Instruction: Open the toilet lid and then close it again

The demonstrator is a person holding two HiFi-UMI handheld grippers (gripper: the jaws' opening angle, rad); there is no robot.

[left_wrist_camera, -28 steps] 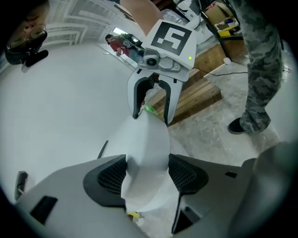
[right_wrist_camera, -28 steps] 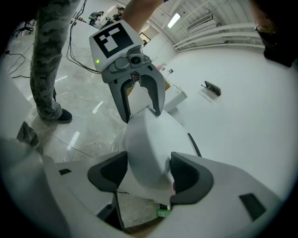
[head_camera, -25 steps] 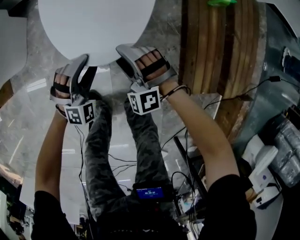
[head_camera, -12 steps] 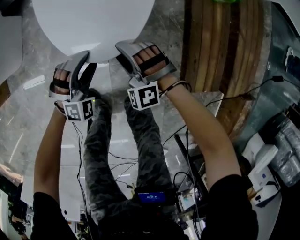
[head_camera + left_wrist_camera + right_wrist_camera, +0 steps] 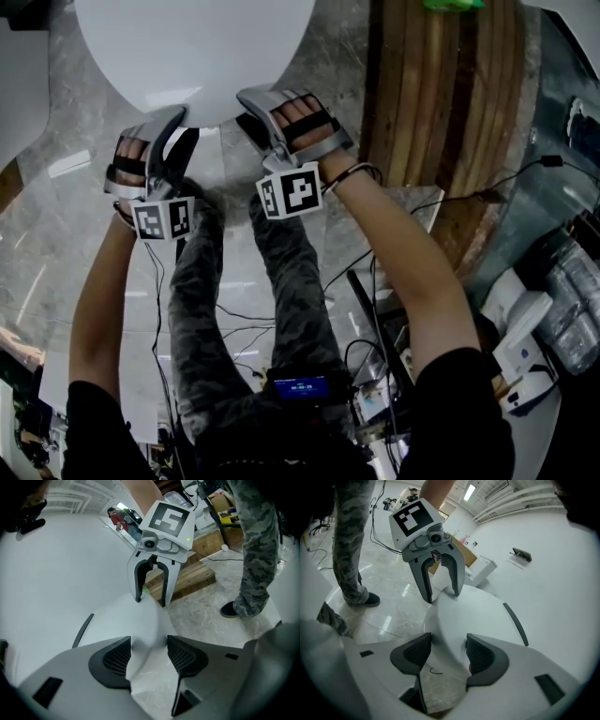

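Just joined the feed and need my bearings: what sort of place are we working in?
Probably a showroom or test workshop, not a home bathroom: a white toilet lid over a polished stone-look floor, a wooden pallet beside it, and loose cables trailing nearby.

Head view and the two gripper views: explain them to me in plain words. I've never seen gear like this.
There is no robot here. A person holds a tool in each hand, and each tool ends in a two-fingered claw. The head view comes from a camera on the person's head, looking steeply down to the marble floor. The other two pictures come from cameras riding on the tools, each looking along its own claw. The big white oval is a toilet lid. The left claw and the right claw each appear closed on the lid's front rim, side by side. The patterned cubes are part of the tools. Wooden planks lie on the floor to the right.
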